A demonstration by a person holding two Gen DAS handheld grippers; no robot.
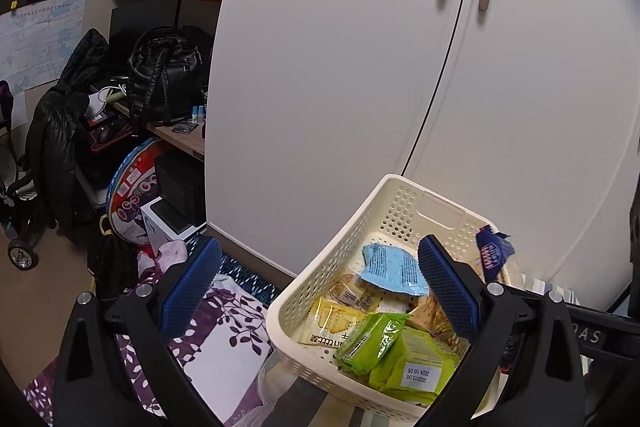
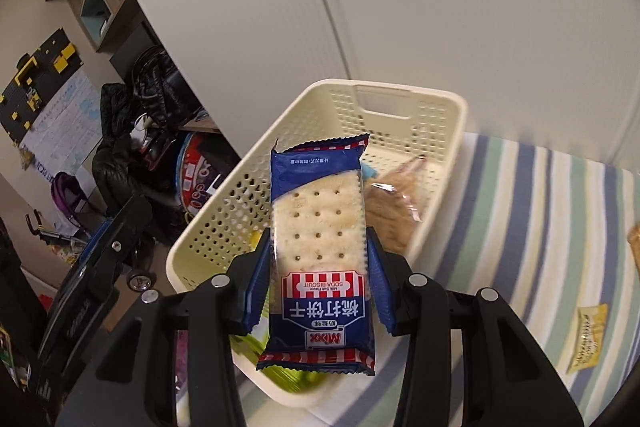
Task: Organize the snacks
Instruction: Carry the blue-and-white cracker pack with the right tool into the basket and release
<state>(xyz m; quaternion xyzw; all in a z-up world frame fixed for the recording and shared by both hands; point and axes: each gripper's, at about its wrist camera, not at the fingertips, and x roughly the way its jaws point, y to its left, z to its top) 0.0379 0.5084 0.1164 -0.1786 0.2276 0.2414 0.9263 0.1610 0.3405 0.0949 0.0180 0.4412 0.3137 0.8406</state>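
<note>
A cream perforated basket [image 1: 404, 203] [image 2: 348, 99] holds several snack packets: green ones [image 1: 384, 347], a light blue one [image 1: 394, 269] and yellow cracker packs [image 1: 332, 321]. My right gripper [image 2: 319, 247] is shut on a blue soda biscuit packet [image 2: 320, 227], held upright just over the basket's near side. Its top end shows in the left wrist view as a blue wrapper [image 1: 493, 249] at the basket's right rim. My left gripper [image 1: 318, 267] stands open over the basket's left edge, nothing between its fingers.
The basket rests on a striped cloth [image 2: 532, 211] with a yellow packet [image 2: 588, 337] lying at the right. A white wardrobe [image 1: 360, 67] stands close behind. A purple floral blanket [image 1: 224, 343] and floor clutter with a black bag [image 1: 166, 75] lie to the left.
</note>
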